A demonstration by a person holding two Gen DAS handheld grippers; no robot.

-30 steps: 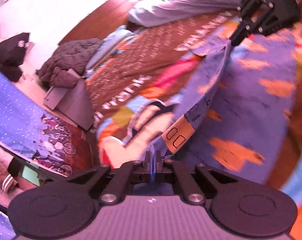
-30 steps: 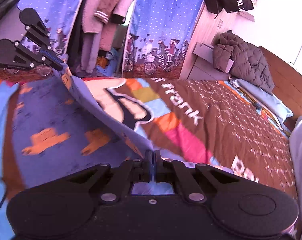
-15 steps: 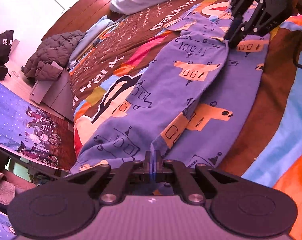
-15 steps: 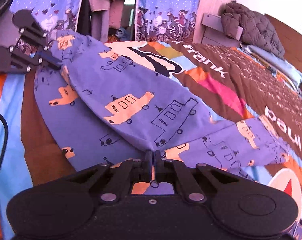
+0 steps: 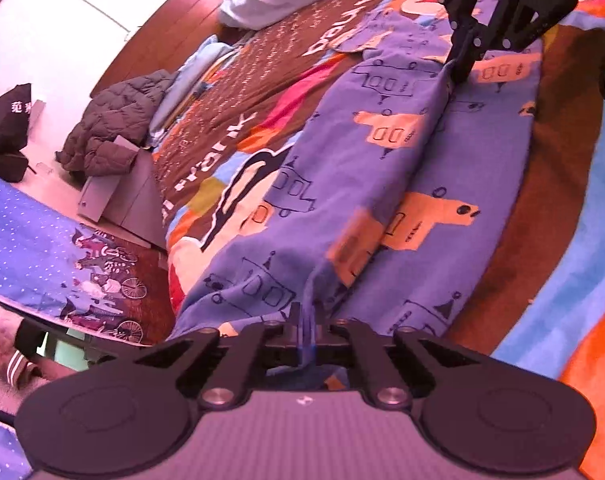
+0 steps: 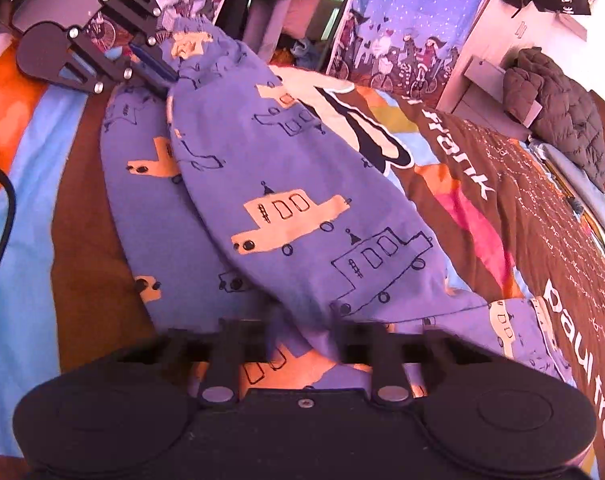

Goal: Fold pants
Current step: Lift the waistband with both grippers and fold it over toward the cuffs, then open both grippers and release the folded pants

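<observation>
Left claw (image 5: 307, 322): clamped on a pants (image 5: 342, 200) fold (waist end).
Right claw (image 6: 302, 340): blurred, jaws closing around pants cloth.
Bed (image 5: 542, 220): under both.

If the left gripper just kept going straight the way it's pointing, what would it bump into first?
Most likely the purple pants themselves. The left gripper is shut on their edge and points down along the cloth lying on the bedspread, so it would push into that fabric first, well short of the right gripper. Depth is hard to judge.
</observation>
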